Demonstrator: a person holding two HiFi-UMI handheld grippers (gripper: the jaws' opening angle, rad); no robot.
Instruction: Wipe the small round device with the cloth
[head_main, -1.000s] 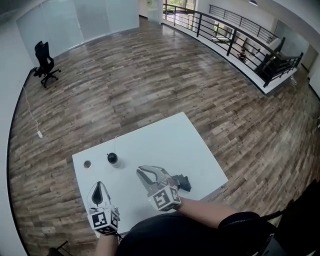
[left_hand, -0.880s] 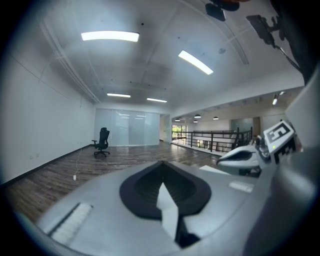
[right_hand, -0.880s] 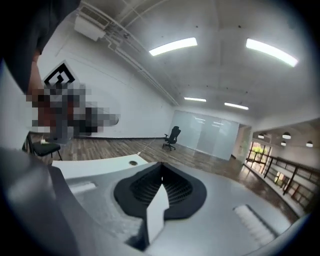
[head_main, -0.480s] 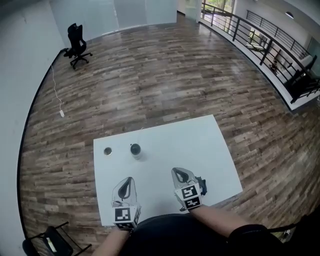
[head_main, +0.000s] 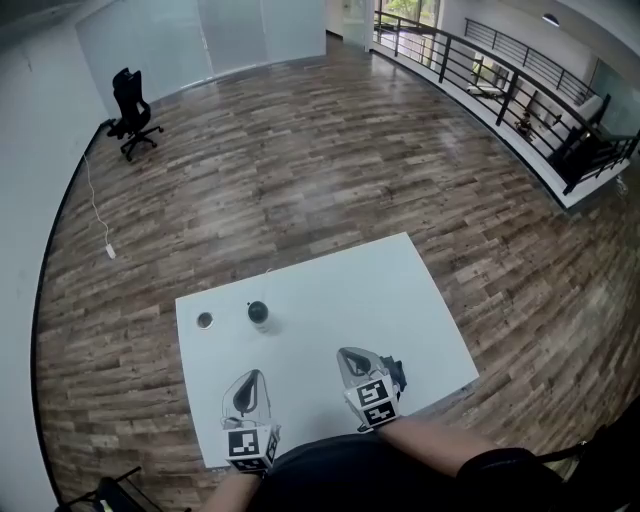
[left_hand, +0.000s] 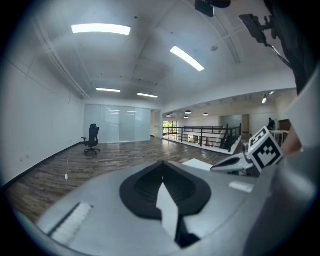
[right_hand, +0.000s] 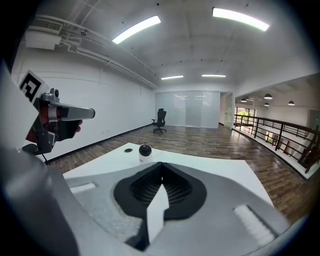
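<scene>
Dark cloth (head_main: 399, 375): only a sliver shows at 3 o'clock of right gripper (head_main: 348, 356), rest hidden behind it.
Small round device (head_main: 258, 313): too small in head view for surface detail.
Flat round disc (head_main: 204, 320) at device's 9 o'clock: too small to identify.
Person's forearms (head_main: 440, 440): cut off by bottom edge.
Left gripper view: table (left_hand: 200, 164) almost wholly hidden behind left gripper (left_hand: 162, 172).

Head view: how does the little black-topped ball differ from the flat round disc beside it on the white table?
The round device stands up, a black ball on a white base; the disc lies flat, grey with a dark centre. On the white table the round device sits further from the left edge than the disc. Both are small, round, and stand apart.
</scene>
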